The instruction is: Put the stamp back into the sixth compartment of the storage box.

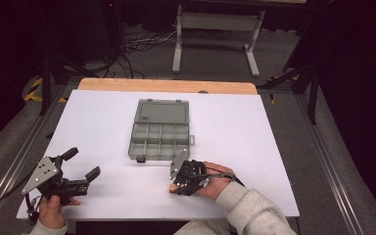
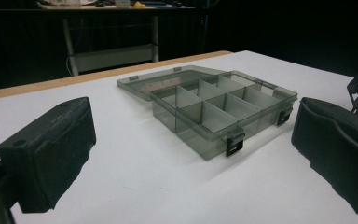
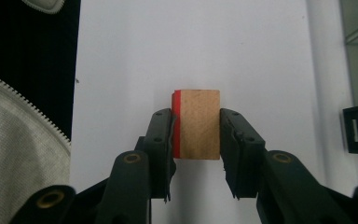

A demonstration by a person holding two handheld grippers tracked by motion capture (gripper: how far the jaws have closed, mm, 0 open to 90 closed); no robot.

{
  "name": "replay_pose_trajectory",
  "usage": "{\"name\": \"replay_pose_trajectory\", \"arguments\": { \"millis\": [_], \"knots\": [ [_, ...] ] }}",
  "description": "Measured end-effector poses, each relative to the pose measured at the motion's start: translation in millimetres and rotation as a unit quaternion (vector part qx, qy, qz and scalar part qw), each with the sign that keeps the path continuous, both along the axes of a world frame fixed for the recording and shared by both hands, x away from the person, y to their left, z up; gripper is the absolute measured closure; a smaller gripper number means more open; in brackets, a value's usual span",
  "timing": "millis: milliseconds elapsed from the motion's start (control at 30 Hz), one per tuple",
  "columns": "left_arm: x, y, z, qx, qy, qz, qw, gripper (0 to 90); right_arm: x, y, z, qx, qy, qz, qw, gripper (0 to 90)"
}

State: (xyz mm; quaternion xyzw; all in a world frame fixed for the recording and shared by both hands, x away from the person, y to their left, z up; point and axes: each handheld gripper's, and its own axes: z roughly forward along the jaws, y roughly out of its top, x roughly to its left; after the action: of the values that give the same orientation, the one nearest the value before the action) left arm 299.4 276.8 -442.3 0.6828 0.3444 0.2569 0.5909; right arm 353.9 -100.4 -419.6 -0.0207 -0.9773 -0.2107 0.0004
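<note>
- The right tongs (image 3: 196, 140) are clamped on a small wooden block (image 3: 199, 123); the block is pale wood with a plain grain, and one of its faces, at the left in the right gripper view, is painted red; the two black jaws press on its two opposite sides, and the block sits low over the white surface (image 3: 191, 46).
- In the high view the right tongs (image 1: 180, 177) are at the near edge of the surface, held by a hand (image 1: 210, 181) in a light grey sleeve (image 1: 254, 213); they are just beside the front right corner of the box; the block itself I cannot make out there.
- The left tongs (image 1: 85, 164) are at the near left part of the surface (image 1: 98, 122), held by the other hand (image 1: 54, 208); their jaws stand wide apart and hold nothing; in the left gripper view the two black pads (image 2: 51, 149) frame the box from both sides, well apart from it.
- The box (image 1: 159, 141) is of grey transparent plastic and lies in the middle of the surface; its lid (image 1: 162, 111) is open and lies flat behind it, on the far side; two black latches (image 2: 235, 141) hang on the front wall.
- The inside of the box (image 2: 223, 109) is divided by thin walls in two rows of compartments; all the compartments that I can see are empty.
- Beyond the surface is its wooden edge (image 1: 166, 85); farther on the grey floor are cables (image 1: 142, 41) and a white table frame (image 1: 215, 29).
</note>
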Motion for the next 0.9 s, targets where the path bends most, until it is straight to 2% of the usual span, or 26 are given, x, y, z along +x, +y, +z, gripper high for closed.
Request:
{"name": "replay_pose_trajectory", "arguments": {
  "millis": [333, 433, 600, 633, 900],
  "knots": [
    [0.0, 0.1, 0.0, -0.001, 0.0, 0.0, 1.0, 0.6, 1.0, -7.5, 15.3, 0.05, -0.022, -0.01, 0.9984, 65.9],
    [0.0, 0.3, 0.0, -0.001, 0.0, 0.0, 1.0, 0.6, 1.0, -9.9, 18.7, 0.061, -0.02, -0.017, 0.9978, 65.9],
    [-0.1, 0.1, 0.1, 0.0, 0.0, 0.0, 1.0, 0.6, 1.7, -13.2, 24.1, 0.083, -0.024, -0.023, 0.996, 65.9],
    [0.3, 0.9, 0.0, 0.007, -0.004, 0.0, 1.0, 0.6, 1.9, -13.8, 25.0, 0.087, -0.025, -0.024, 0.9957, 65.9],
    [0.5, 1.2, -0.1, 0.007, -0.004, 0.001, 1.0, 0.6, 2.8, -17.9, 32.6, 0.118, -0.035, -0.037, 0.9917, 65.9]
  ]
}}
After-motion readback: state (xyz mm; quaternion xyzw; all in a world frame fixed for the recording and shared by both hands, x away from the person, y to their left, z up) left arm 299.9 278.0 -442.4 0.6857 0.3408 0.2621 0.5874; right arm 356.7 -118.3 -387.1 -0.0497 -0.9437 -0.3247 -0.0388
